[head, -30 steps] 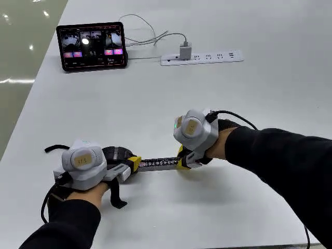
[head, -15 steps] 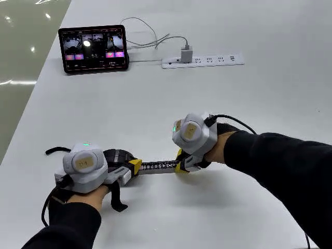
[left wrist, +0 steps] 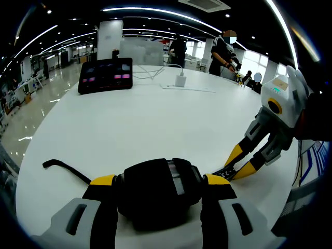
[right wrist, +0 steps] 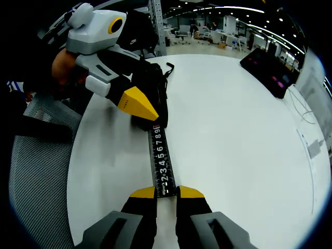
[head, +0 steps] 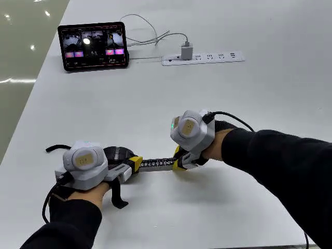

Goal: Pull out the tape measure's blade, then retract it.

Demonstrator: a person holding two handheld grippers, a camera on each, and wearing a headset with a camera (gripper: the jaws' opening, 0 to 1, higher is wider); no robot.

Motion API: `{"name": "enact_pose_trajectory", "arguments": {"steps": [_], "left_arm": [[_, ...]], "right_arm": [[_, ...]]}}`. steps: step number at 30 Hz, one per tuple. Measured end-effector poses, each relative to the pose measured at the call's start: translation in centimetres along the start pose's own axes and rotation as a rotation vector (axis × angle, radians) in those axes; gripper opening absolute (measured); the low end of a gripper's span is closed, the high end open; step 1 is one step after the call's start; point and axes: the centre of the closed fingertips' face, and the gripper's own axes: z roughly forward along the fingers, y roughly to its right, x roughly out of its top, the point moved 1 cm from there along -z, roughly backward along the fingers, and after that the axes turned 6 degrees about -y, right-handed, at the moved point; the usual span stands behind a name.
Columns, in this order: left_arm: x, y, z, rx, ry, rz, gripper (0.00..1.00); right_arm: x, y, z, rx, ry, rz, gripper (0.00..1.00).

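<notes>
**Tape measure held at both ends**

Near the front edge of the wide white surface (head: 233, 104), toward its left edge, sits the grey and white left gripper (head: 130, 166). Its yellow-tipped fingers (left wrist: 104, 180) are clamped on the round black tape measure (left wrist: 158, 194), one finger on each side of it. A thin black strap (left wrist: 62, 167) lies on the surface just left of the tape measure. A short piece of the thin blade (right wrist: 161, 155), with numbers on it, runs out flat along the surface to the right. The grey and white right gripper (head: 178, 165) meets it there. Its fingers (right wrist: 142, 193) are pinched together on the end of the blade. Far back by the left edge lies a black tablet (head: 93, 45) with a lit screen. To its right is a long white power strip (head: 202, 57) with a white plug (head: 185, 52) in it.
</notes>
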Motion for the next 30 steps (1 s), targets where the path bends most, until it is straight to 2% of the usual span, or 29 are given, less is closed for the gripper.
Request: {"name": "enact_pose_trajectory", "arguments": {"steps": [17, 30], "left_arm": [[0.1, 0.0, 0.0, -0.001, 0.000, 0.001, 0.60], [0.1, 0.0, 0.0, -0.001, 0.000, -0.003, 0.60]], "right_arm": [[1.1, -0.2, 0.4, 0.005, 0.033, 0.016, 0.09], [1.8, -0.2, 0.7, -0.010, 0.059, 0.012, 0.09]]}}
